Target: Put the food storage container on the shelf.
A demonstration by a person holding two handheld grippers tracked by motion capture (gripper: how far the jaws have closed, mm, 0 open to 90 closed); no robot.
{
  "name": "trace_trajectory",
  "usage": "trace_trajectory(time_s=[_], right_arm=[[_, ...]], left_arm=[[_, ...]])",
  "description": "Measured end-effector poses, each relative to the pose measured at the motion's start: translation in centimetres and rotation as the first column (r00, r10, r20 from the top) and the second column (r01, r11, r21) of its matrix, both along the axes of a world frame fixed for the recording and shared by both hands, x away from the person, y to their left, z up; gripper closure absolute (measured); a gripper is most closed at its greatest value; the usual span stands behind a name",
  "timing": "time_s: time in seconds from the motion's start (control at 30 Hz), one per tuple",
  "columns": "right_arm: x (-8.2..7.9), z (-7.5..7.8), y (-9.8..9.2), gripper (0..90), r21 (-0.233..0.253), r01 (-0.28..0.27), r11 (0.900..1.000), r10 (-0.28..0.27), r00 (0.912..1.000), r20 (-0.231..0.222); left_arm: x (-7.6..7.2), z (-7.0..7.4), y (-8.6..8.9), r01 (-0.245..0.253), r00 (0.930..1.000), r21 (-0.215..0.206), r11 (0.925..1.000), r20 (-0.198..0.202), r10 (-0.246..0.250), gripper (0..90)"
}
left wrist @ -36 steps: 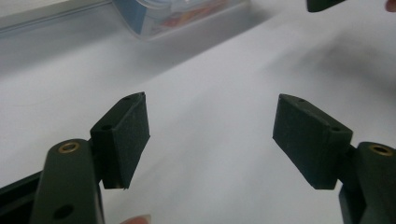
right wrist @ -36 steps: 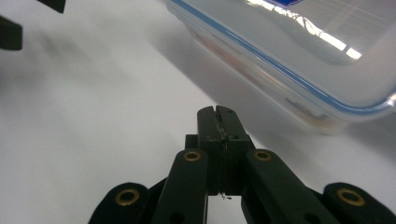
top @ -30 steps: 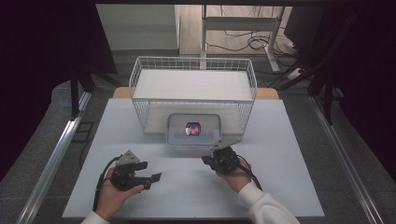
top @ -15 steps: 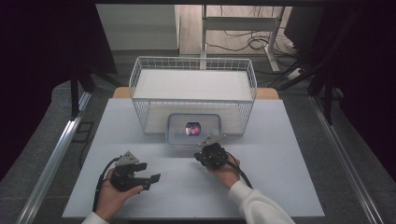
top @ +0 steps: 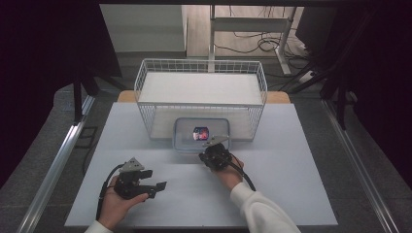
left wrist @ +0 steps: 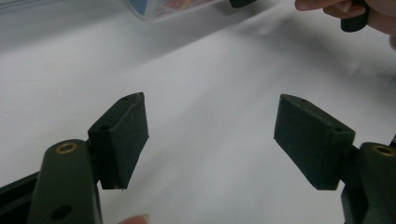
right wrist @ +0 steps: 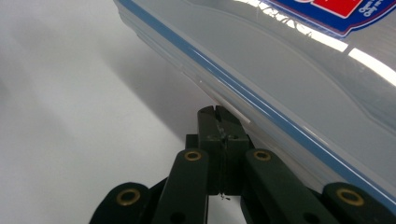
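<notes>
Right claw (top: 210,148): jaws pressed together, tips at the near edge of the clear lidded container (top: 202,134), centre of the high view.
Container: on the white counter (top: 291,160), just before the wire basket (top: 201,92); a red-and-blue label shows through its lid.
Left claw (top: 154,187): jaws spread wide, holding nothing, lower left, over bare counter.

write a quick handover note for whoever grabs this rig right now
Right gripper: jaws shut with nothing between them, tips at the near edge of the lidded box.
Left gripper: open, empty, low over the table, away from the box.
Box sits on the table against the front of the wire basket.
Done: right gripper brought up to the box.
Left: box not yet gripped or moved.
</notes>
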State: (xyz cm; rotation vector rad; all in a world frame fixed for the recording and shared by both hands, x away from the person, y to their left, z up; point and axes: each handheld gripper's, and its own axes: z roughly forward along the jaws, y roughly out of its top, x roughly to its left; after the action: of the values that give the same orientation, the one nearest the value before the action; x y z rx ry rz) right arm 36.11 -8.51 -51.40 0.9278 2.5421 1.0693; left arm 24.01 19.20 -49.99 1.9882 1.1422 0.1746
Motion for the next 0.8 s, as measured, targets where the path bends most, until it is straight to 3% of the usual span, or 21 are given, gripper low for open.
trace_trajectory(time_s=[0.4,0.53,0.67,0.8], right_arm=[[0.2,0.8,0.3,88.7,0.017,0.01,1.0,-0.011,0.9997,0.02],[0.6,1.4,0.4,88.7,0.037,0.046,0.998,-0.047,0.9985,0.028],[1.4,1.4,0.2,88.7,0.077,0.046,0.996,-0.047,0.9988,0.013],[1.9,1.4,0.3,88.7,0.076,0.052,0.996,-0.053,0.9984,0.017]], left_arm=[[-0.3,-0.1,0.0,-0.01,0.9999,-0.003,0.9999,0.003,0.01,26.1],[-0.5,0.0,0.1,-0.023,0.9997,-0.008,0.9997,0.005,0.023,26.1],[-0.5,-0.1,0.0,-0.016,0.9999,0.0,0.9999,0.001,0.016,26.1],[-0.5,-0.2,0.0,-0.015,0.9999,0.003,0.9999,0.001,0.015,26.1]])
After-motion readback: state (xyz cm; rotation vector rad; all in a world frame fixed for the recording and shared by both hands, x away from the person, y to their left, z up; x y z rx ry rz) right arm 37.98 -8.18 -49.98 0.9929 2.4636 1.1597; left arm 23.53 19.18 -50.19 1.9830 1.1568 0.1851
